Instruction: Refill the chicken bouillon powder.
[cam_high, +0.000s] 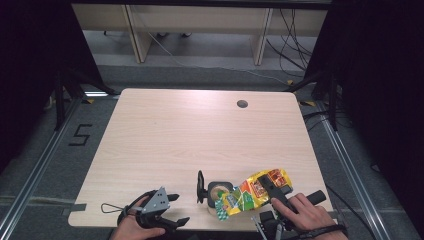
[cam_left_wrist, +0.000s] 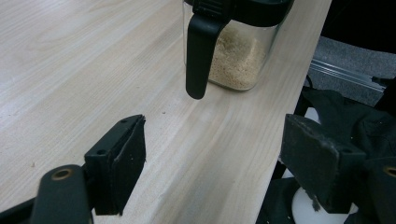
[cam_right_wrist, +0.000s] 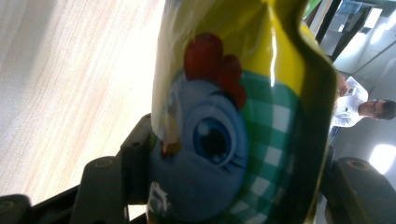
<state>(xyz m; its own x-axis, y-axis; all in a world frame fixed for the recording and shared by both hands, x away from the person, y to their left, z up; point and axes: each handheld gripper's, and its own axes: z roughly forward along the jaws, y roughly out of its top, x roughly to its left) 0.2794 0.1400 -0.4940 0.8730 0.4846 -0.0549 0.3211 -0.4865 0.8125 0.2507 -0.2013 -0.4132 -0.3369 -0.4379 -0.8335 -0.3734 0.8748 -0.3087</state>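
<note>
Landmark: the clear jar (cam_high: 216, 194) with black lid and a layer of beige grains, standing near the front edge of the wooden table (cam_high: 200, 130).

Right gripper (cam_high: 270, 189) sits just right of the jar, held by the person's right hand (cam_high: 305, 212). Its jaws are clamped on a yellow snack bag (cam_high: 250, 192) (chicken cartoon, green check print). In the right gripper view the bag (cam_right_wrist: 233, 126) fills the space between the two jaws, pressed against both pads, the left pad (cam_right_wrist: 137, 158) touching the bag's edge. In the high view the bag lies tilted, its lower end over the jar's open top, its upper end up and to the right of the jar. Cannot tell if the bag touches the jar rim.

Left gripper (cam_high: 172, 210) is left of the jar, near the table's front edge, held by the left hand (cam_high: 132, 227). Jaws spread wide, nothing between them. In the left gripper view the jar (cam_left_wrist: 238, 60) is ahead of the jaws, well apart from the pads (cam_left_wrist: 130, 163), its black handle (cam_left_wrist: 201, 56) hanging down on the near side (bare tabletop (cam_left_wrist: 70, 70) between jaws and jar).
</note>
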